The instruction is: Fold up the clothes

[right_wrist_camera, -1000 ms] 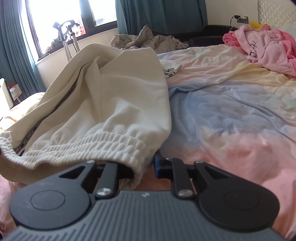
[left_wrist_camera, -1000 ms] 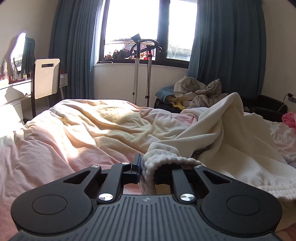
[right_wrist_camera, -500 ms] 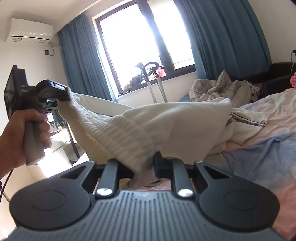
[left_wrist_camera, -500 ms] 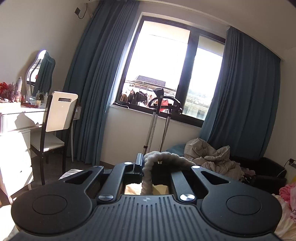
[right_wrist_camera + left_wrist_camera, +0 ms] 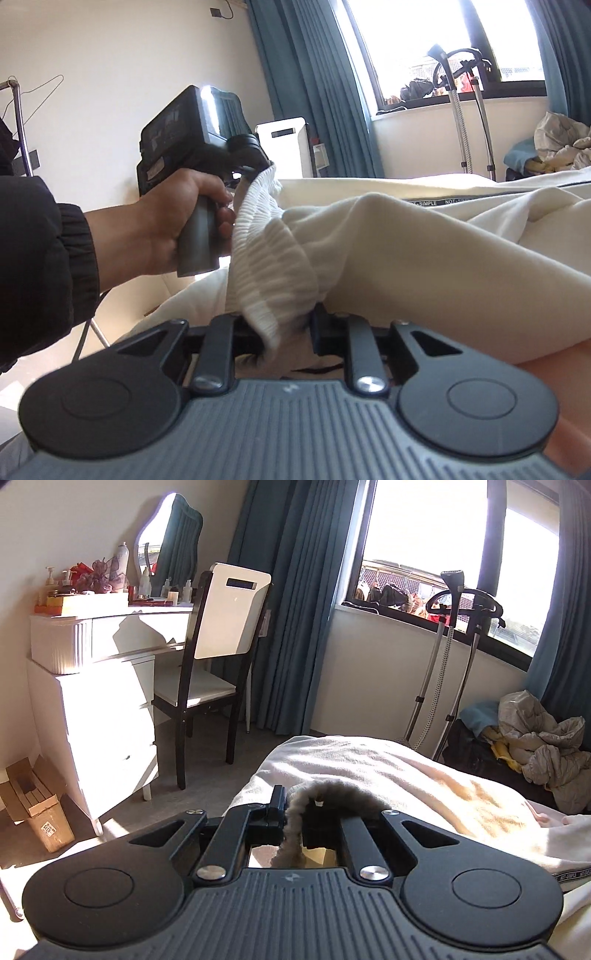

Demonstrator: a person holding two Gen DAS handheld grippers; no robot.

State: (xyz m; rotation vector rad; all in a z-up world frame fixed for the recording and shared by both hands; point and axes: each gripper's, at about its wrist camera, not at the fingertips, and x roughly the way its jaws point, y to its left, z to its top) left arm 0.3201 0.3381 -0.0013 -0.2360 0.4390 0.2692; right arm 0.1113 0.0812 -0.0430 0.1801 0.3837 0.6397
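Note:
Cream sweatpants [image 5: 424,254] with a ribbed elastic waistband [image 5: 273,266] hang stretched between my two grippers above the bed. My right gripper [image 5: 291,328] is shut on one part of the waistband. My left gripper [image 5: 295,812] is shut on another part of the waistband, which shows as a shadowed ribbed fold [image 5: 317,801] between its fingers. In the right wrist view the left gripper [image 5: 255,166], held by a hand, pinches the waistband at upper left. The legs trail right across the bed [image 5: 424,786].
A white dresser [image 5: 96,686] with bottles and a mirror stands at left, with a chair [image 5: 218,657] beside it. A cardboard box [image 5: 33,805] sits on the floor. A garment steamer [image 5: 458,657] and a heap of clothes [image 5: 539,746] stand by the window.
Both grippers lifted the waistband off the bed and swung left; the left wrist view tilted up to the window, then down toward the dresser. The left gripper came closer in the right view.

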